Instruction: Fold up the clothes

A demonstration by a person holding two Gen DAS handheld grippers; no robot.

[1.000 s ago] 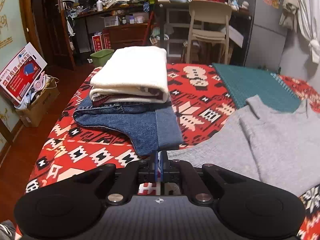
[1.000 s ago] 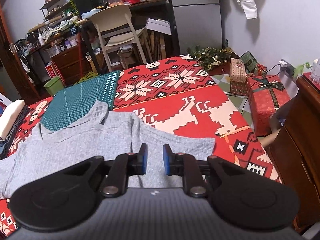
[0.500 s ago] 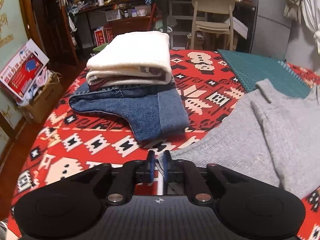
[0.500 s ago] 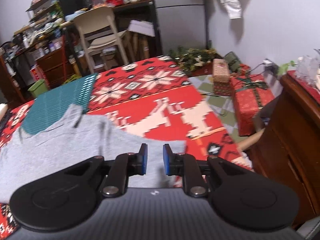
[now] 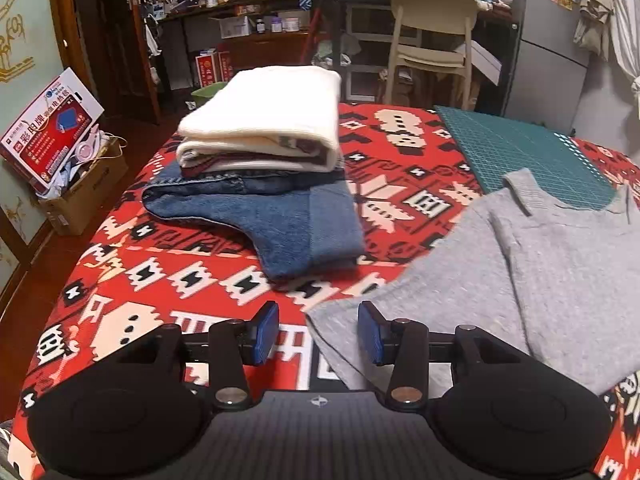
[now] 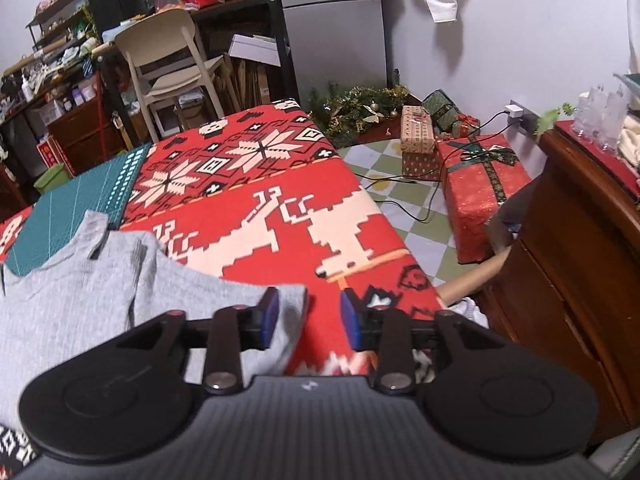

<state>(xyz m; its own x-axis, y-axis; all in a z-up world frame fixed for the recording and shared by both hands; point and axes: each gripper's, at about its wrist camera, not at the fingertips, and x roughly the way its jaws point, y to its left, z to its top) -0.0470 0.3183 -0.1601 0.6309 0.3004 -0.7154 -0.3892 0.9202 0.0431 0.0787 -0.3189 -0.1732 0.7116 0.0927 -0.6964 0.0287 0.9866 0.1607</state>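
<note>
A grey knit sweater (image 5: 540,264) lies spread flat on the red patterned tablecloth (image 5: 168,276). My left gripper (image 5: 318,334) is open just above the cloth, its blue pads straddling the sweater's near left corner without closing on it. In the right wrist view the same grey sweater (image 6: 80,284) shows at the left. My right gripper (image 6: 309,320) is open too, at the sweater's right sleeve end, its left pad over the grey fabric and its right pad over the red tablecloth (image 6: 320,208).
A folded pile stands at the back left: a cream garment (image 5: 272,120) on blue jeans (image 5: 280,216). A green cutting mat (image 5: 520,152) lies under the sweater's collar. A chair (image 5: 432,40), cluttered shelves, wrapped gift boxes (image 6: 480,184) and a wooden cabinet (image 6: 580,260) surround the table.
Both grippers have opened from shut or nearly shut. The left one has drawn back toward the sweater's near corner, and the right one has shifted right to the sleeve end.
</note>
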